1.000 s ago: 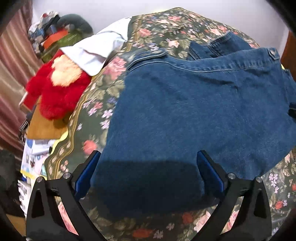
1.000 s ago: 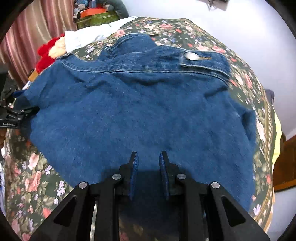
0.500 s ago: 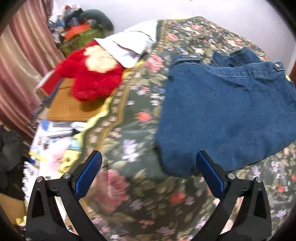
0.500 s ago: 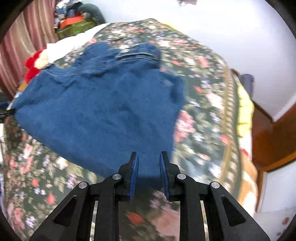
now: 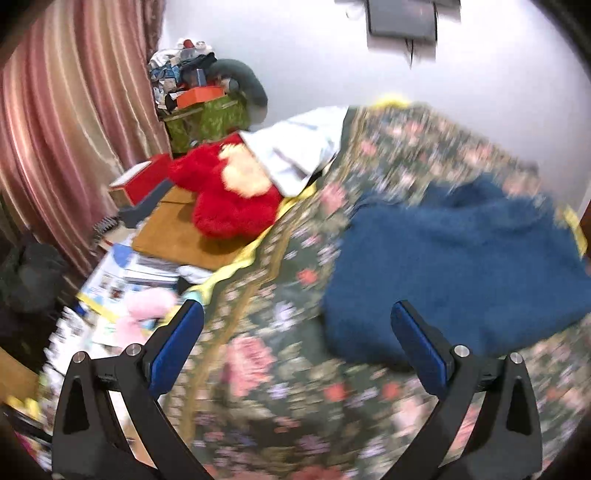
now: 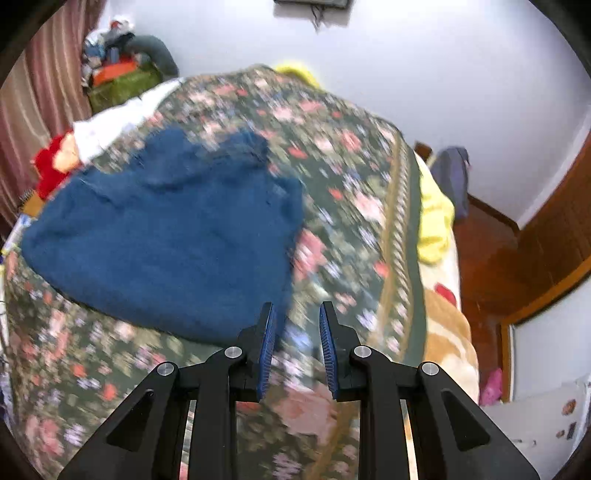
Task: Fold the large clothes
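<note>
Bright even indoor light; heavy motion blur, fisheye warp, dark vignette corners.

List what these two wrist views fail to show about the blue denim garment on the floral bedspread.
- Blue denim garment: left wrist view, motion blur erases seams and buttons; right edge cut off.
- Same garment: right wrist view, blurred; fold layers unreadable.
- Its underside: hidden against the floral bedspread.
- Dark wall-mounted object: cropped, blurred.

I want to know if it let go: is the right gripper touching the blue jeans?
Apart. The right wrist view shows the right gripper empty, only floral bedspread between its fingers; the jeans lie beyond its left finger.
</note>
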### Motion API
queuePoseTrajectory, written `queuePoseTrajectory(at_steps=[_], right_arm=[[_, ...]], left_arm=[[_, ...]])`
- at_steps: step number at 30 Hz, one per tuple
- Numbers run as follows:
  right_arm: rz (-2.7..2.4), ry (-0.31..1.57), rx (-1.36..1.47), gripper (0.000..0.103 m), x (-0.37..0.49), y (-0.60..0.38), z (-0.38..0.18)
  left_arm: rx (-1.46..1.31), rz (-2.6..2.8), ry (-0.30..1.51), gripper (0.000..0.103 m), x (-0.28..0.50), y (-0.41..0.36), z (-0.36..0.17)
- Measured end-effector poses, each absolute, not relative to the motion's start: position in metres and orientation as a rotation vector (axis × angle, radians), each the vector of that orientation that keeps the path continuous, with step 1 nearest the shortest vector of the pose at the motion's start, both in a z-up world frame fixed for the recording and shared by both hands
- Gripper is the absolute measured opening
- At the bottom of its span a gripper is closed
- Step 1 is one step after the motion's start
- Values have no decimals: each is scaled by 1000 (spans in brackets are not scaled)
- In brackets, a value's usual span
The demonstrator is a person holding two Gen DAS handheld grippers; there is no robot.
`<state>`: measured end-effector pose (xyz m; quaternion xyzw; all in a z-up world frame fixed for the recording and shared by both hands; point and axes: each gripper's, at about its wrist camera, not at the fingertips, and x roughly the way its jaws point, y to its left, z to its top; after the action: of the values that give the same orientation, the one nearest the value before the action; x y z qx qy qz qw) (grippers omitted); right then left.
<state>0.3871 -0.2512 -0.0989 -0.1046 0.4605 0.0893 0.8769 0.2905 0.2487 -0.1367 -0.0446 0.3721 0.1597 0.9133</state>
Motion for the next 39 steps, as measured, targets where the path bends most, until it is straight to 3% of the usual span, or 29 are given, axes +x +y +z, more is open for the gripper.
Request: queuePoseTrajectory(at_steps=[8,17,23,30,31,32,33,36,39], right_arm=[[400,914,-150,19,396,-171,-88],[525,1112,-256,19,426,-80,-182],[535,1076,-341,21,421,-68,-206],[568,1084,-232,21,426,-83,-207],[572,1086,-216,21,427,-85,-207],[577,1089,-199,21,428,-86,-208],[581,1092,-181,21,428,-88,-208],[587,1117,-110,21,431,-94,-207],[576,1173,-45,21,437,-98,-202]], left_arm=[[-349,222,819,103,311,216,-173],[-689,121,949,103,331,213,-251],[-852,49,865,102,347,227,-260],[-917,77,798,101,379,239,-259],[-913,95,790,99,383,239,-258],[-902,125,789,89,386,239,-256],[-885,172,797,69,389,239,-254],[-830,210,815,50,391,239,-248],[-730,191,811,39,385,231,-231]])
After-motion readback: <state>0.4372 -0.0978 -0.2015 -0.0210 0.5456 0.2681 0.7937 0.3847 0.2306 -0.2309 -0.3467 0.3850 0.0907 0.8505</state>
